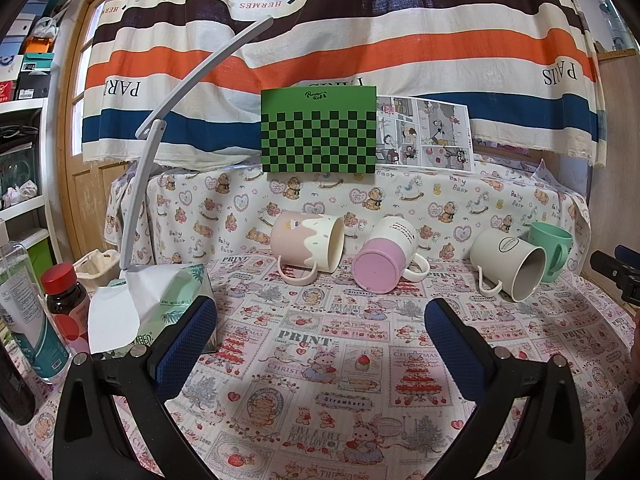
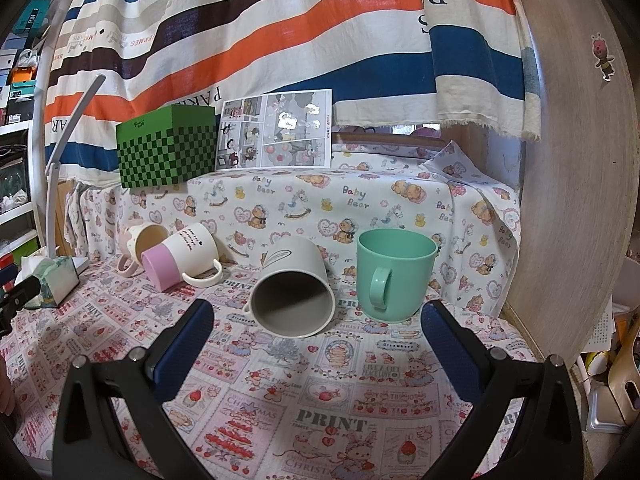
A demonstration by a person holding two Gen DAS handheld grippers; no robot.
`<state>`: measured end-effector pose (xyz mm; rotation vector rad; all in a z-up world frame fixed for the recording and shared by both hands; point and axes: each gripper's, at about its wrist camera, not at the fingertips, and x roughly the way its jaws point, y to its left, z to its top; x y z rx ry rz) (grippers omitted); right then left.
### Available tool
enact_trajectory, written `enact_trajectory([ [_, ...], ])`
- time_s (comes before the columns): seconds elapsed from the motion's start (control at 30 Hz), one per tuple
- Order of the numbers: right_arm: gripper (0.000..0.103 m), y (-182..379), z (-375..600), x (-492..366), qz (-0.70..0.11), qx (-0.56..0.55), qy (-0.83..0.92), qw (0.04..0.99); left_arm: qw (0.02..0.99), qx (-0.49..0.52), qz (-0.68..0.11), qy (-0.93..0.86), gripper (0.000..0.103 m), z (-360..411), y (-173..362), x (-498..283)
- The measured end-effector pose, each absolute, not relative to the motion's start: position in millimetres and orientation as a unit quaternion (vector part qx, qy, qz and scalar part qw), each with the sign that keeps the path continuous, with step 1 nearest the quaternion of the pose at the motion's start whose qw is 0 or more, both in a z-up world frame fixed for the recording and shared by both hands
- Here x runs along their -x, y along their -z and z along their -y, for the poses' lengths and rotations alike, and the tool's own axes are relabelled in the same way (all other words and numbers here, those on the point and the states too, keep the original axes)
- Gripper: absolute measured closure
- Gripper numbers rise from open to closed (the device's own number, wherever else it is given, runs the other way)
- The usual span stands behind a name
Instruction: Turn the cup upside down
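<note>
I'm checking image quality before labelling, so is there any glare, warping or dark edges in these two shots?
Right wrist view: white glare patches on the comic sheet wash out part of its top panel, and the wooden panel bows in a curve from fisheye distortion. Left wrist view: no glare on that sheet, the striped curtain curves, and the corners go black. The cups look sharp in both.

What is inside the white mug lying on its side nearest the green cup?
The white mug shows a bare grey interior with nothing in it; the deepest part is shadowed. The green cup stands upright beside it.
</note>
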<state>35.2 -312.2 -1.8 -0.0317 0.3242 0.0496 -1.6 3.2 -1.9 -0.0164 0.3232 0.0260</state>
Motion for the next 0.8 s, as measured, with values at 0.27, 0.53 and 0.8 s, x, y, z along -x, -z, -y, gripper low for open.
enact_trajectory([
  [0.27, 0.000, 3.1, 309.6, -33.8, -0.160, 0.020, -0.027, 0.986, 0.987, 0.008, -0.161, -0.013, 0.000, -3.2, 1.9, 1.6],
  [0.53, 0.000, 0.5, 309.5, -30.9, -0.155, 0.019, -0.034, 0.987, 0.987, 0.008, -0.161, -0.013, 0.000, -2.9, 1.8, 1.6],
  [0.8, 0.000, -2.3, 300.1, -34.9, -0.162, 0.039, -0.042, 0.985, 0.987, 0.007, -0.162, -0.009, 0.000, -2.4, 1.3, 0.3],
])
